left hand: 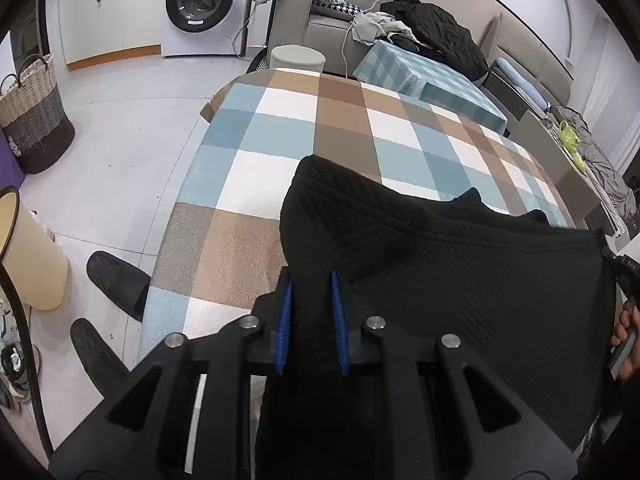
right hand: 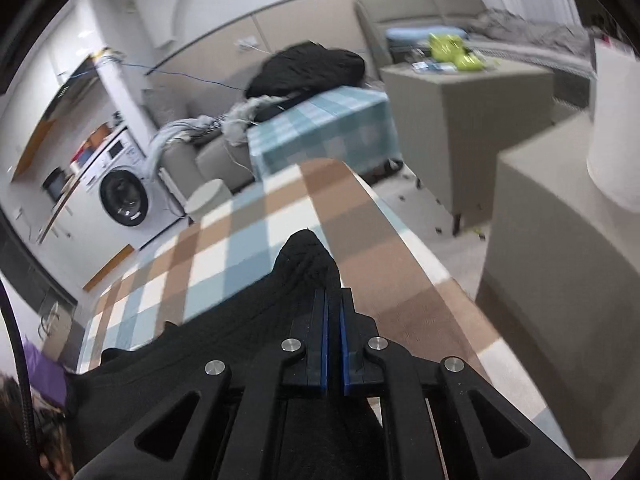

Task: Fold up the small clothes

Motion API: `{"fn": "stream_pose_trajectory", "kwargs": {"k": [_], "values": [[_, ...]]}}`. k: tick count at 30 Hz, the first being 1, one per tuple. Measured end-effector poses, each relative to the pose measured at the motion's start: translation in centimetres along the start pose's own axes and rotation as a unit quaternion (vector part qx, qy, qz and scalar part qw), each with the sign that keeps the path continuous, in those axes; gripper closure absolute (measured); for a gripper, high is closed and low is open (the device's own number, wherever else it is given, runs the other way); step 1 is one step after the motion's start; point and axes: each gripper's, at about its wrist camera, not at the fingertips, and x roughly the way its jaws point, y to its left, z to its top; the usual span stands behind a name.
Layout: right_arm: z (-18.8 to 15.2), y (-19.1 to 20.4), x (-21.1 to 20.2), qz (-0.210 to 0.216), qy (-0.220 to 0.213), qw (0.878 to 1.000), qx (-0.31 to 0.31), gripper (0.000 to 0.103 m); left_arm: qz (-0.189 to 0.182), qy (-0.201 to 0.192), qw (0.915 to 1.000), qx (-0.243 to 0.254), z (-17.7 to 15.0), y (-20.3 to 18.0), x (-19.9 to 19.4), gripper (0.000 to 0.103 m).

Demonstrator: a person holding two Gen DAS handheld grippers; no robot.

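Observation:
A black knitted garment [left hand: 440, 280] lies on the near part of a table under a blue, brown and white checked cloth [left hand: 280, 128]. My left gripper [left hand: 311, 282] is shut on a bunched edge of the garment, and the cloth fills the gap between its blue pads [left hand: 285, 320]. In the right wrist view my right gripper [right hand: 333, 294] is shut on another corner of the black garment [right hand: 240, 340], near the right edge of the table [right hand: 240, 240]. A tip of cloth pokes out past its fingers. The garment hangs spread between the two grippers.
A person's hand [left hand: 626, 344] shows at the right edge. On the floor to the left are black slippers [left hand: 116, 280], a woven basket [left hand: 34, 116] and a washing machine [left hand: 200, 0]. Behind the table stand a round stool [left hand: 296, 58], a small teal-checked table [left hand: 424, 76] and a sofa piled with clothes [left hand: 432, 24].

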Motion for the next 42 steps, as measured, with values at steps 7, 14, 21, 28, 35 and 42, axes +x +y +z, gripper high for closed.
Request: {"fn": "stream_pose_trajectory", "kwargs": {"k": [7,14,21,28,35,42], "values": [[-0.6,0.0,0.6,0.002,0.046,0.999,0.019,0.056,0.018,0.002,0.9998,-0.004,-0.7,0.2,-1.1,0.062],[-2.8,1.0,-2.5,0.025,0.066,0.997,-0.028,0.049,0.023,0.0,0.9997,-0.011,-5.0,0.2,-4.7,0.057],[-6.4,2.2,-7.0,0.042,0.077,0.992,-0.088,0.044,0.037,-0.01,0.9992,0.011,-10.2,-1.2,-9.6,0.044],[-12.2,2.4,-10.7,0.057,0.106,0.984,-0.133,0.043,0.047,0.015,0.9987,0.011,-15.6,-1.1,-11.9,0.044],[-15.7,3.1,-13.0,0.08,0.119,0.98,-0.137,0.043,0.029,-0.003,0.9991,-0.03,-18.9,-0.4,-16.0,0.044],[-18.0,5.3,-13.0,0.114,0.138,0.97,-0.166,0.041,0.014,-0.001,0.9988,-0.047,-21.6,-0.9,-18.5,0.044]]}}
